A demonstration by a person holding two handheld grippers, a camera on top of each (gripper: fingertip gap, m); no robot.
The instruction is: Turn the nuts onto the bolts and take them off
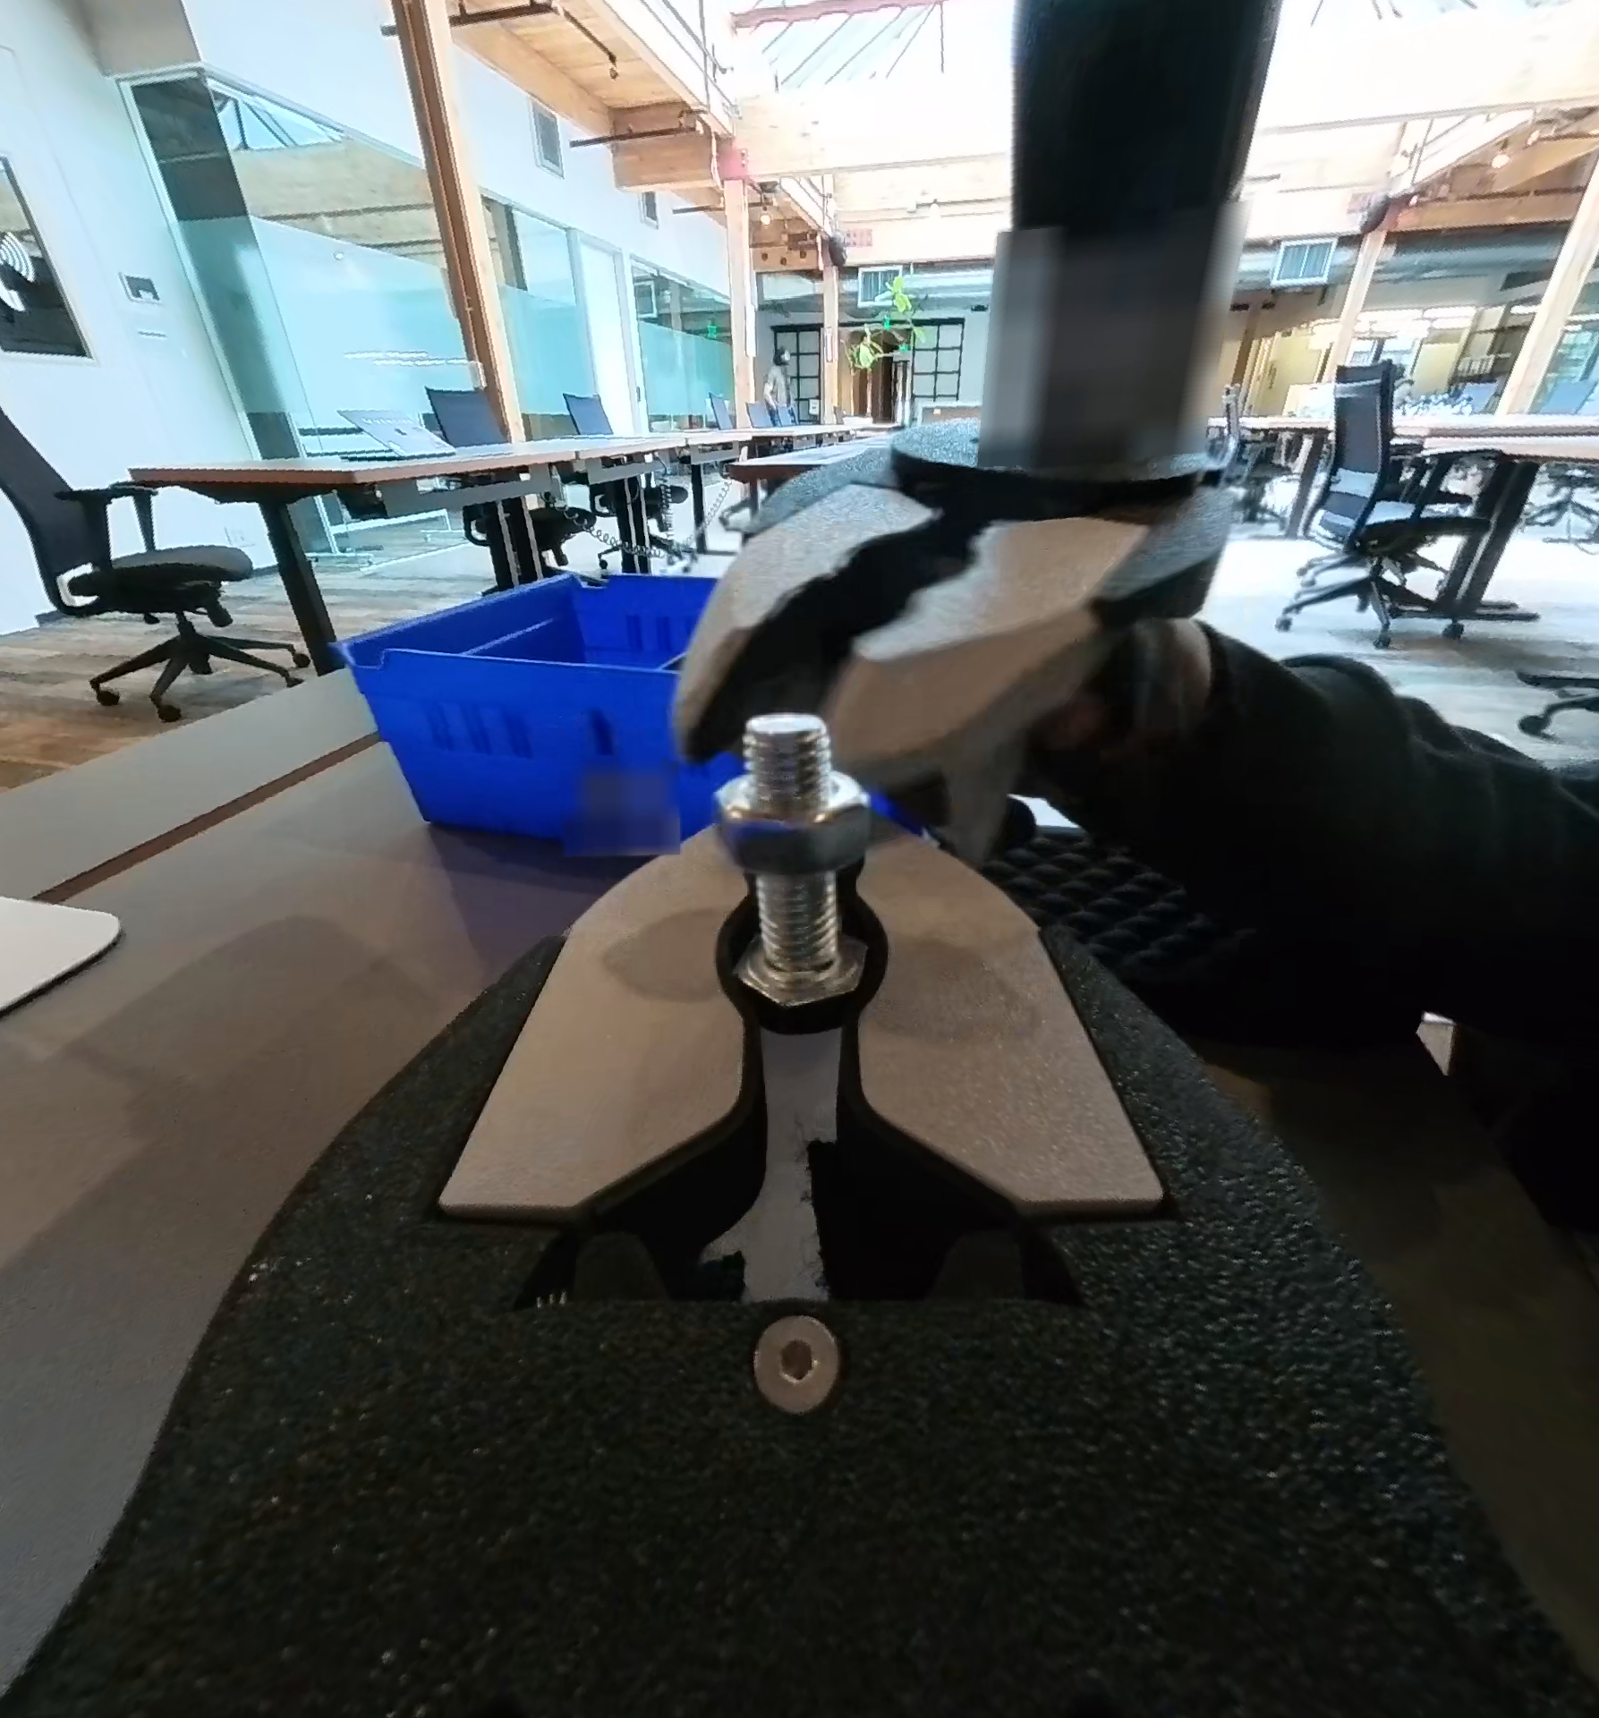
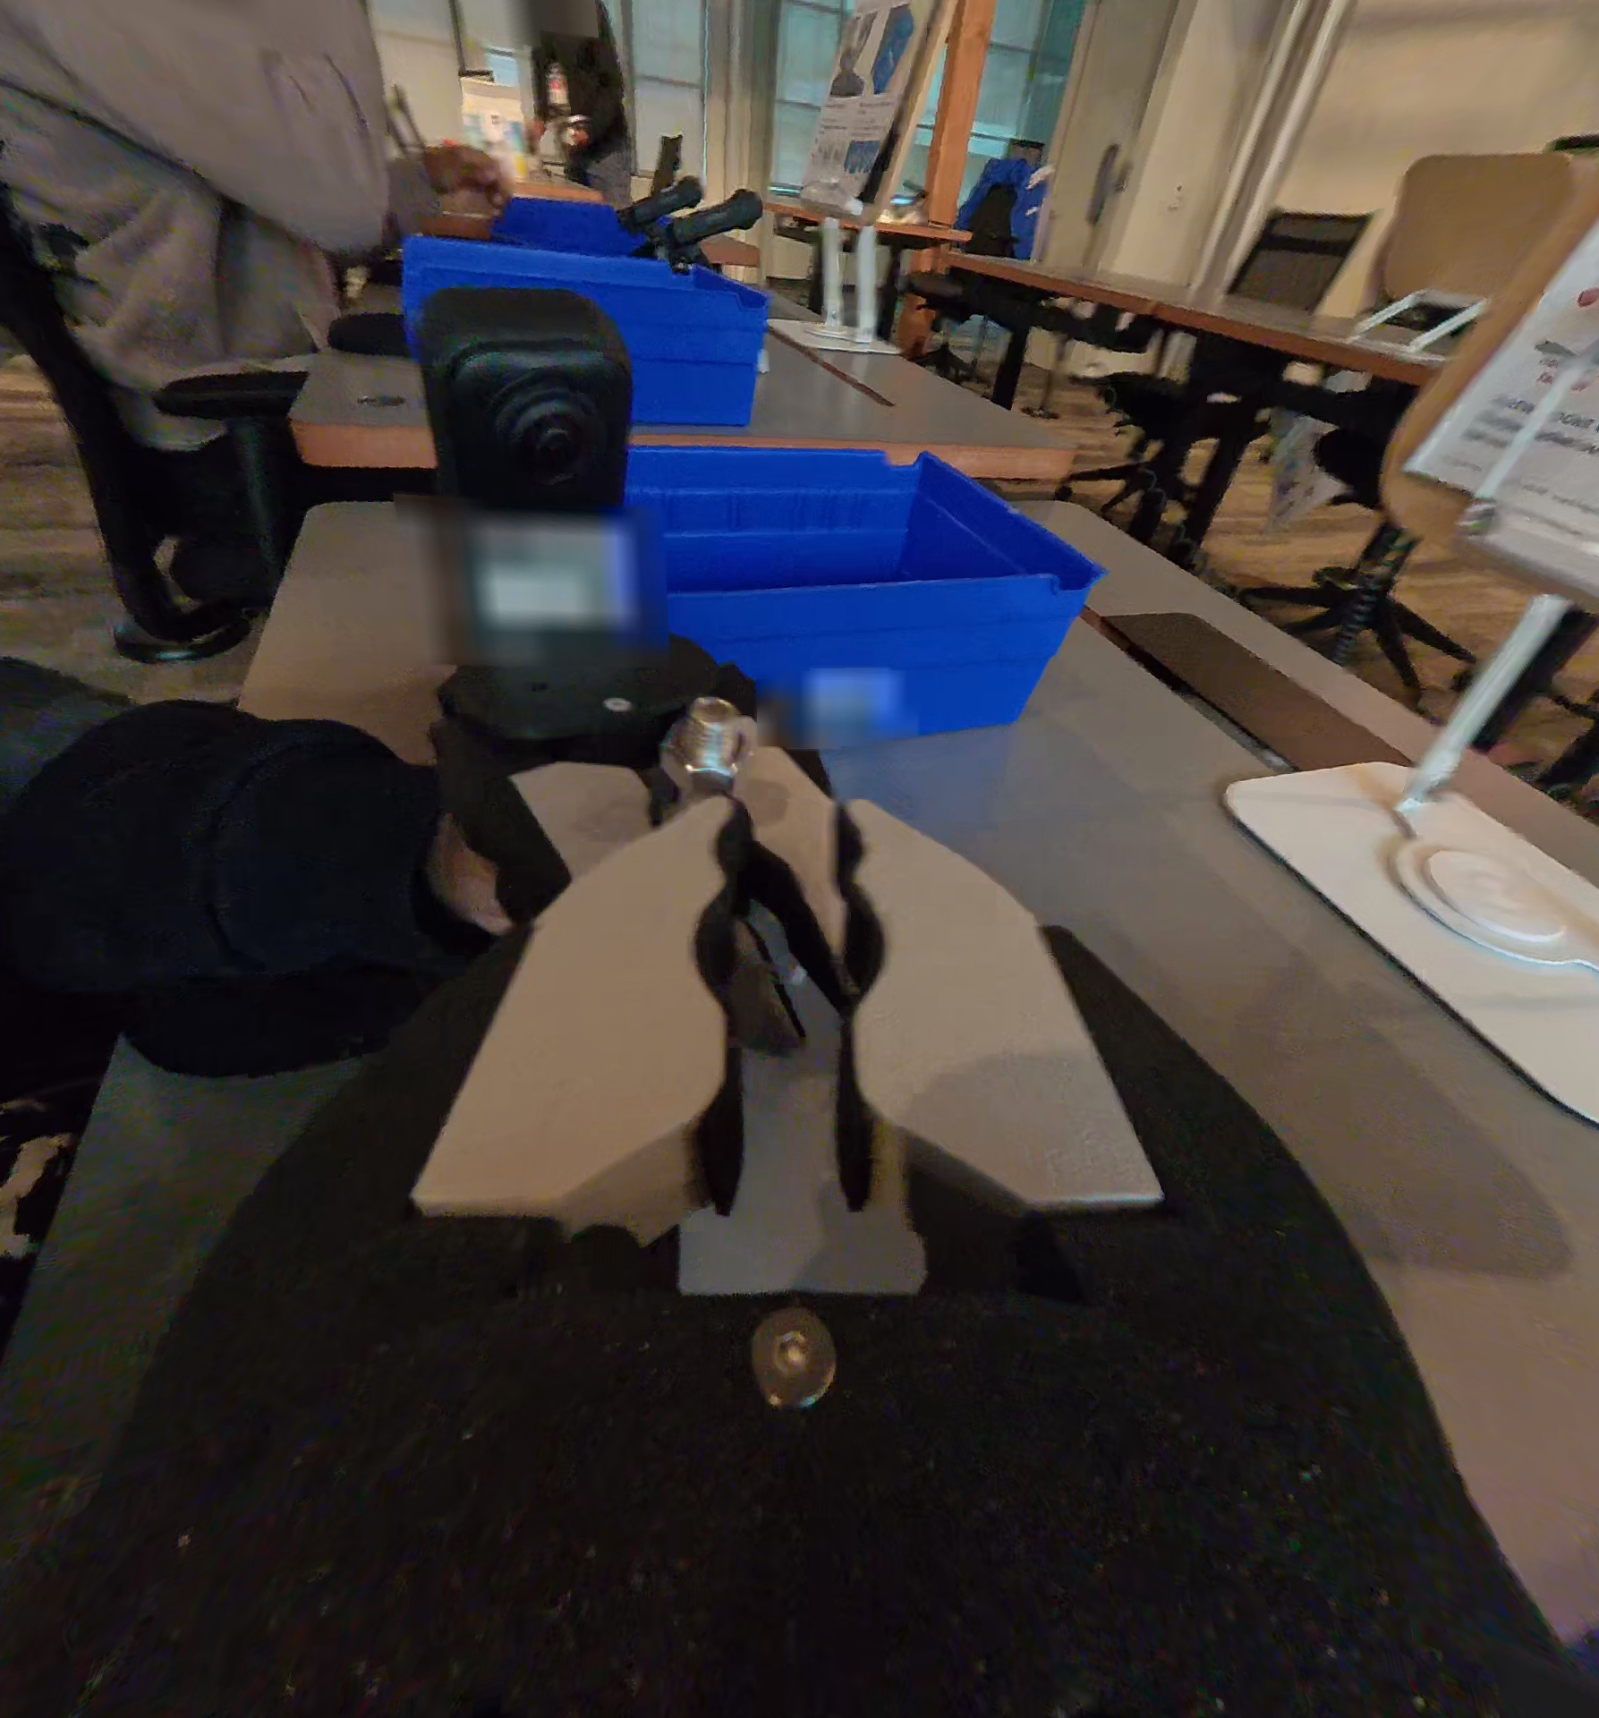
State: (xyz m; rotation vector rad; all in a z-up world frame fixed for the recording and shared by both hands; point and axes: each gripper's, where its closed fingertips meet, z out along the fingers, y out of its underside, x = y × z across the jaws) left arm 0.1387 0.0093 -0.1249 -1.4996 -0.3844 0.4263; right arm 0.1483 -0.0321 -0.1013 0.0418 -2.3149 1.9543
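A silver bolt (image 1: 793,916) stands upright with its head down in my left gripper (image 1: 795,892), which is shut on its lower shaft. A silver hex nut (image 1: 791,823) sits threaded on the bolt a little below its top. My right gripper (image 1: 823,734) comes in from the upper right, just behind the bolt's top, its jaws slightly apart and empty. In the right wrist view my right gripper (image 2: 786,818) is open, with the bolt and nut (image 2: 707,744) just beyond its tips to the left. The left gripper's black camera (image 2: 526,409) stands behind them.
A blue bin (image 1: 516,707) (image 2: 870,595) stands on the grey table (image 2: 1102,837) right behind the bolt. A white sign stand base (image 2: 1474,883) lies to the right. A second blue bin (image 2: 591,307) and a person stand farther back. Black-gloved hands (image 1: 1335,837) (image 2: 172,837) hold the grippers. Tip to tip, the grippers are about 4 centimetres apart.
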